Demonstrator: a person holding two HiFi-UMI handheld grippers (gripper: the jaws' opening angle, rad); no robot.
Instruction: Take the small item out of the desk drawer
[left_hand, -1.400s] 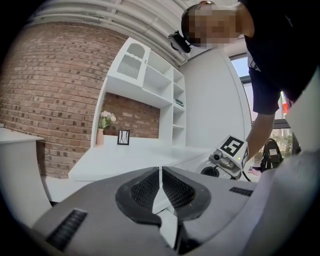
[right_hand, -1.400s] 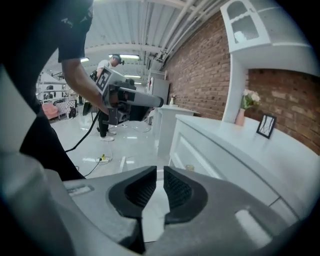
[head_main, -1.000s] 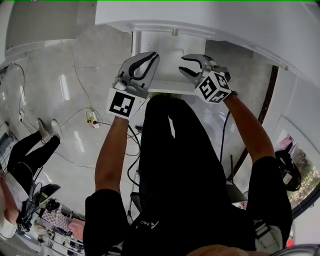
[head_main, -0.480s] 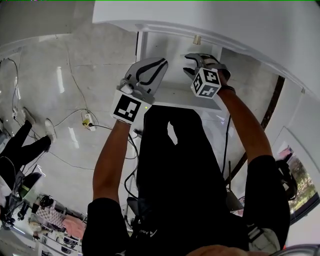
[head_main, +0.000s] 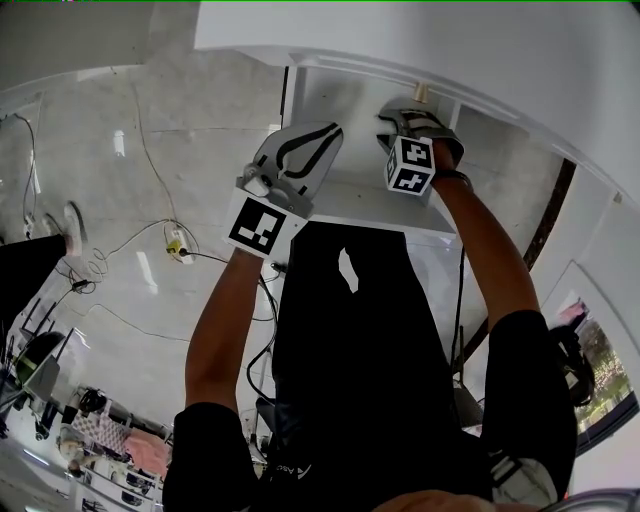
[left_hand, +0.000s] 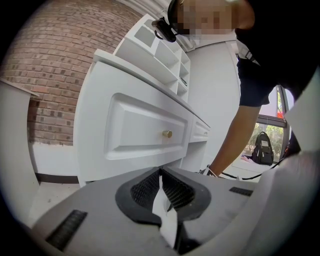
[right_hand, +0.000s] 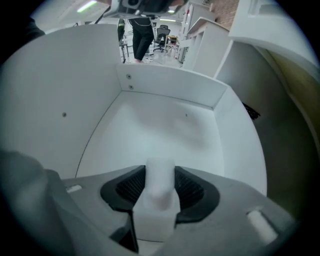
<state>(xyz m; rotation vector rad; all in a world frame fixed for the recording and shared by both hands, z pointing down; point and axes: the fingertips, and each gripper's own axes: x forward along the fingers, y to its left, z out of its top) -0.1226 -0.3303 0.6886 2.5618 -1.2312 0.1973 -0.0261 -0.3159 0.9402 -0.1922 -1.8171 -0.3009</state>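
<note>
A white desk drawer (head_main: 345, 195) stands pulled out below the desk top. My right gripper (head_main: 403, 118) reaches down into the drawer. In the right gripper view a small white block (right_hand: 160, 192) sits between the black pads of the right gripper (right_hand: 160, 176). The jaws are closing and both pads touch the block's sides. The drawer's white floor (right_hand: 165, 135) lies beyond it. My left gripper (head_main: 322, 132) hovers at the drawer's left edge, shut, holding nothing. In its own view the left gripper (left_hand: 160, 174) faces a white drawer front with a gold knob (left_hand: 167, 134).
The white desk top (head_main: 420, 40) overhangs the drawer at the top. A gold knob (head_main: 421, 92) shows just beyond the right gripper. Cables and a power strip (head_main: 180, 240) lie on the grey floor to the left. A black backpack (left_hand: 262, 148) stands far off.
Both grippers have moved forward toward the desk. The right gripper has gone from above the drawer's front down into it.
</note>
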